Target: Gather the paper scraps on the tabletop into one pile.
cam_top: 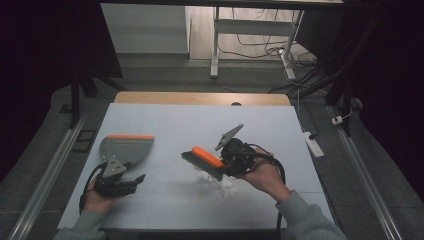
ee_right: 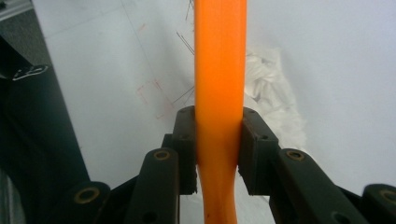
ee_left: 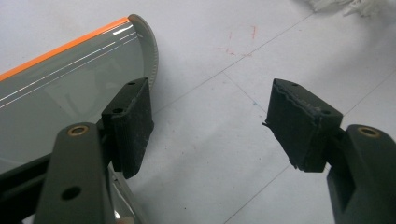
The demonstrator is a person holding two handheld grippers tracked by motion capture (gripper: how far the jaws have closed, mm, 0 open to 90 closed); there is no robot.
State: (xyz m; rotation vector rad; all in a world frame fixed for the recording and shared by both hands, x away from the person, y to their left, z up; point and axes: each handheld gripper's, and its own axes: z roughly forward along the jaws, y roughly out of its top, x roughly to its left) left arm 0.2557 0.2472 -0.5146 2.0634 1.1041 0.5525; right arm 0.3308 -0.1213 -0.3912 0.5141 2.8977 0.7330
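Slippage worries me most: my right tool [cam_top: 226, 161] pinches the orange brush [cam_top: 202, 161] above the white scraps [cam_top: 224, 183] on the tabletop [cam_top: 200, 120]; my left tool [cam_top: 131, 181] gapes beside the dustpan [cam_top: 125, 149], which could skid unbraced.

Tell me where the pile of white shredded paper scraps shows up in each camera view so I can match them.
High view: the white shredded paper scraps lie right of centre, under the orange-backed brush.
Left gripper view: scraps at the top right edge.
Right gripper view: scraps right of the brush's orange handle.
Shared landmark: the pale grey table mat with thin grid lines.
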